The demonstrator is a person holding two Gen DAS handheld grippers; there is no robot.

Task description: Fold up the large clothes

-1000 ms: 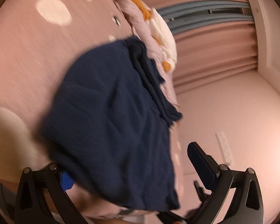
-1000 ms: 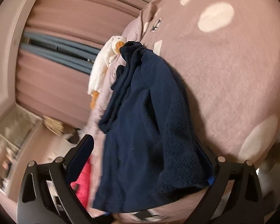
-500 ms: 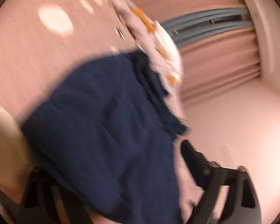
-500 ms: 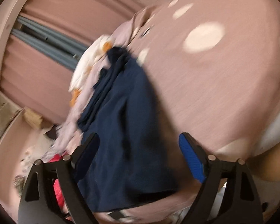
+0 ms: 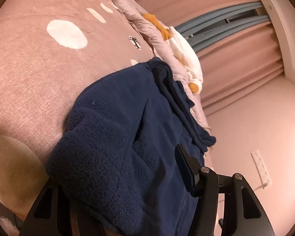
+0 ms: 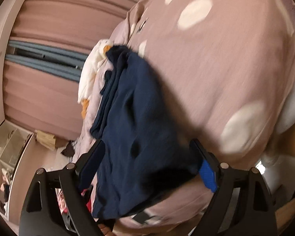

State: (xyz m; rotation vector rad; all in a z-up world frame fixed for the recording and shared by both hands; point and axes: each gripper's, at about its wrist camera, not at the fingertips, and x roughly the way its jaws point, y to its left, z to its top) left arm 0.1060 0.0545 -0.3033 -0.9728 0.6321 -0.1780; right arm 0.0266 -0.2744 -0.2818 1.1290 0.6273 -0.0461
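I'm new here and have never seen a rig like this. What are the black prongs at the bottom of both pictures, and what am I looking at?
No robot: a person holds two handheld grippers, each with a camera looking along its fingers. The prongs are those fingers. In the left view, the left gripper is closing around a fold of the navy fleece garment. In the right view, the right gripper stands open, straddling the same garment. It lies on a pink spotted bedcover.

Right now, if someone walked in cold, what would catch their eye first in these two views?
A dark navy fleece garment dominates, bunched near the edge of a pink bedspread with big pale dots. The left gripper has its jaws closing around the fleece's near fold. Beyond the fleece, a white and orange plush toy lies against the pink curtains.
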